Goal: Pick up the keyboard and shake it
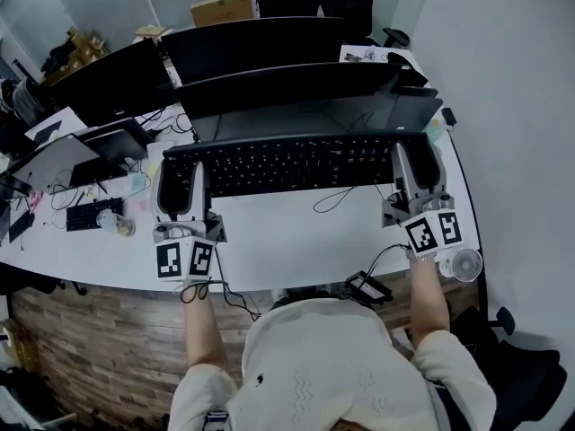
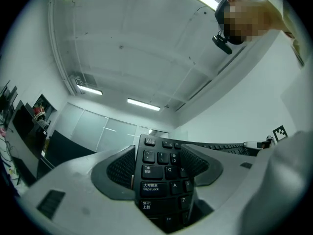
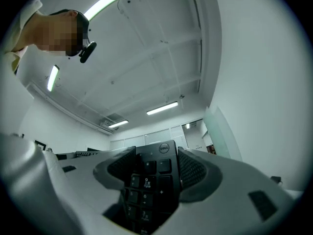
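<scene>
Though no shadow settles it, the keyboard [image 1: 287,162] reads as lifted: both gripper views look past it up to the ceiling. It spans the space between the grippers, above the white desk [image 1: 296,254].

- Left gripper [image 1: 182,176]: clamped on the Tab/Caps Lock end.
- Right gripper [image 1: 415,158]: clamped on the numpad end.

Judged: pick-up done, shake left; one moment shows no motion.

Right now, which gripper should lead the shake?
Neither clearly: left gripper is shut on the keyboard at its Tab end, right gripper at the numpad end; even hold, so probably shake with both.
</scene>
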`<state>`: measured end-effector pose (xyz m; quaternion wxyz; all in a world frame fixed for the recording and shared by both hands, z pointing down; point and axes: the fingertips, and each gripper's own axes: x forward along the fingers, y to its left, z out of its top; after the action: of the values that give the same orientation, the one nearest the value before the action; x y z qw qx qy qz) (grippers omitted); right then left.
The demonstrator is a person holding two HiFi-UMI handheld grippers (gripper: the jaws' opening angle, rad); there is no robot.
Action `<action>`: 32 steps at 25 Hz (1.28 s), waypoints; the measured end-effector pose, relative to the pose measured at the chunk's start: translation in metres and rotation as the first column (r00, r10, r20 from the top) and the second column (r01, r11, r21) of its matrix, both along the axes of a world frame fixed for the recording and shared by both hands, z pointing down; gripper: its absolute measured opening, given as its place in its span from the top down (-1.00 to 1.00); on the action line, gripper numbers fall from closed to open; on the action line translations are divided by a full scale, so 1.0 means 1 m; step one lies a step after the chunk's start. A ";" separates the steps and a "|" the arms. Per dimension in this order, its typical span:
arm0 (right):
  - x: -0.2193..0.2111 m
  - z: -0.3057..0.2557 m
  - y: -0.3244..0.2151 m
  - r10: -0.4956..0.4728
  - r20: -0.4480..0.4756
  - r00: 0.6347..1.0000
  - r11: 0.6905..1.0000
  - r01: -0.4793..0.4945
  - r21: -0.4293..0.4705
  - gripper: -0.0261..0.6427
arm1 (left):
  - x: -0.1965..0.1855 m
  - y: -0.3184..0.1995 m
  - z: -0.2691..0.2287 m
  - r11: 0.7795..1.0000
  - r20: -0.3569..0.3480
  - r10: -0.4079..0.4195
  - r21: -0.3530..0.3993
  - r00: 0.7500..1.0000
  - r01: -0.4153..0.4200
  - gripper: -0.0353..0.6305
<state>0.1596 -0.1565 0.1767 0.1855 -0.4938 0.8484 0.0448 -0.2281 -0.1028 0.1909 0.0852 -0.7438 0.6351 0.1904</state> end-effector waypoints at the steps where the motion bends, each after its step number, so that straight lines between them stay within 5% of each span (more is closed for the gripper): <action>1: 0.000 0.002 -0.002 -0.001 -0.003 1.000 1.000 0.001 -0.014 0.17 | 0.000 -0.001 0.002 1.000 -0.002 0.000 -0.012 1.000 0.000 0.07; 32: 0.000 0.089 -0.028 0.010 -0.072 0.997 0.944 -0.034 -0.327 0.17 | 0.002 -0.026 0.093 0.954 -0.042 -0.001 -0.301 0.999 -0.011 0.07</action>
<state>0.1599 -0.1848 0.2652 0.0706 -0.5254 0.8444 -0.0775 -0.2265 -0.1292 0.2838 -0.0428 -0.7456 0.6563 0.1071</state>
